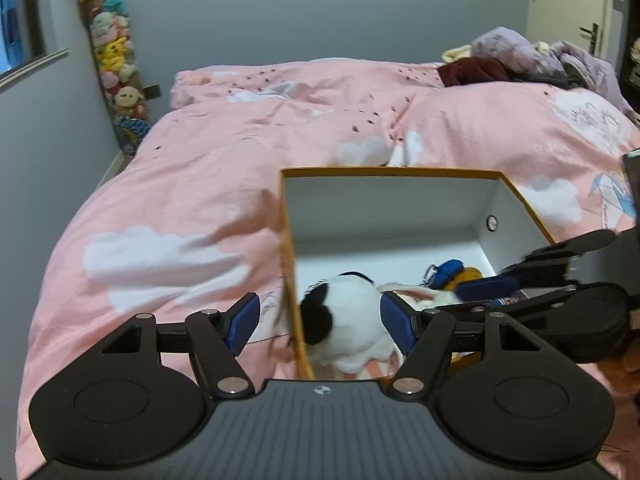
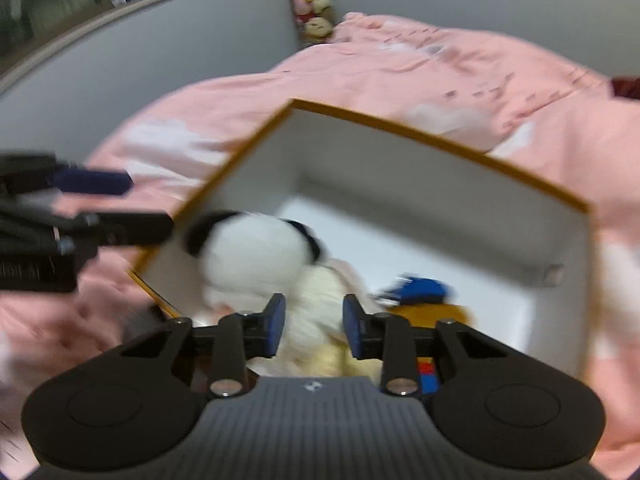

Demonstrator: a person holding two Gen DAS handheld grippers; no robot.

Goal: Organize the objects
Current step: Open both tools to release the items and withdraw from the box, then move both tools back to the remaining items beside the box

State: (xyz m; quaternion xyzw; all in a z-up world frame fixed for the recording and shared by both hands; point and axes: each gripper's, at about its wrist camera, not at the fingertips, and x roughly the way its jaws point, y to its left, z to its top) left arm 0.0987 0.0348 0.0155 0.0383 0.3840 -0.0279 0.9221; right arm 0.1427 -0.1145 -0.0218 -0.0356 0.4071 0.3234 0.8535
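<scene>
An open box (image 1: 400, 196) with an orange rim and white inside stands on the pink bed. In it lie a black-and-white plush (image 1: 348, 320), a cream and pink plush (image 1: 420, 294) and a small blue-and-orange plush (image 1: 456, 272). My left gripper (image 1: 320, 320) is open, straddling the box's left wall. My right gripper (image 2: 314, 328) is inside the box, its jaws partly open around the cream plush (image 2: 316, 300), beside the black-and-white plush (image 2: 256, 248) and the blue-and-orange plush (image 2: 424, 296). The view is blurred, so whether the pads touch the plush is unclear.
The pink duvet (image 1: 180, 208) with white clouds covers the bed. A pile of purple and dark clothes (image 1: 520, 60) lies at the far right. A tall column of plush toys (image 1: 116, 60) stands in the wall corner. A door (image 1: 576, 4) is at the right.
</scene>
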